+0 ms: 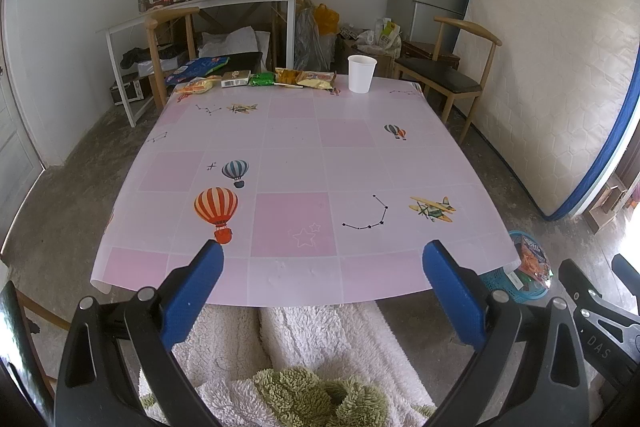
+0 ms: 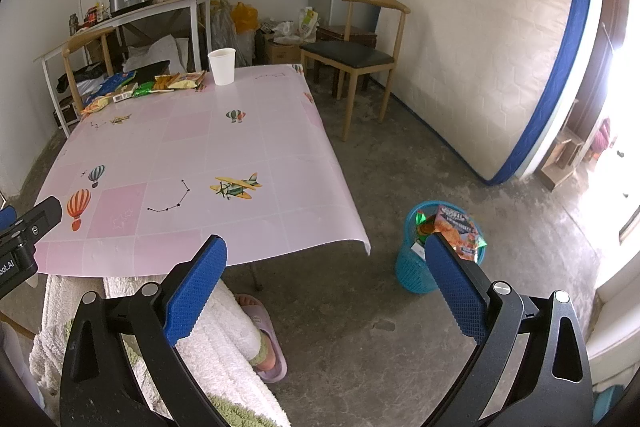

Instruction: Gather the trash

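Both grippers, left (image 1: 322, 259) and right (image 2: 325, 253), gape wide; wrappers (image 1: 256, 79) lie far ahead.

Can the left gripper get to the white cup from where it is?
Probably not yet. The left gripper is open at the near edge, and the cup stands at the far edge of the table. Nothing blocks the way.

The left wrist view looks from the near edge straight across the table (image 1: 304, 163) toward the far wall, set low and close above a person's lap. The right wrist view sits further right, angled over the table's right corner and the floor (with the bin (image 2: 416, 267) close by). Both share the table, cup (image 1: 361, 74), chairs and fridge.
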The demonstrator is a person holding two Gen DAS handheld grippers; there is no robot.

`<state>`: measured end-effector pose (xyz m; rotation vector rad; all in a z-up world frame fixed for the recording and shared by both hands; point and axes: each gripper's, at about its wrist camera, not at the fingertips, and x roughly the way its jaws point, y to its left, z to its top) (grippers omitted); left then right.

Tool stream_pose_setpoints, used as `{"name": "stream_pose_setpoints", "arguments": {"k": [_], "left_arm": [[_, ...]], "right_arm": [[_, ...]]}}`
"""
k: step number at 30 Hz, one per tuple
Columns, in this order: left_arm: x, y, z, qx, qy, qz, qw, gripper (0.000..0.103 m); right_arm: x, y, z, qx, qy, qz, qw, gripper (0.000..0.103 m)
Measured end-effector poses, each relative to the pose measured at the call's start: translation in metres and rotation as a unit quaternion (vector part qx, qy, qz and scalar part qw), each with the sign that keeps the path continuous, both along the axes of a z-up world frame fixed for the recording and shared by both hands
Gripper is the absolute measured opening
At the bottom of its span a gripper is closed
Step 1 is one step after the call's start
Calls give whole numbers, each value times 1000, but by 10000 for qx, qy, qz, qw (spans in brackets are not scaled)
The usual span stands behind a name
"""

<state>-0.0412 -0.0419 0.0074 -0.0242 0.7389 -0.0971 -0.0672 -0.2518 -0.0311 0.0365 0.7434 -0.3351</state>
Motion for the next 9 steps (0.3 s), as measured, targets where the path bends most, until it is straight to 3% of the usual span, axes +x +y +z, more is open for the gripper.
{"name": "stream_pose_setpoints", "arguments": {"k": [9], "left_arm": [[0,0,0,0,6,-1,10000,98]], "right_arm": [[0,-1,0,-2,-5,9,10000,95]]}}
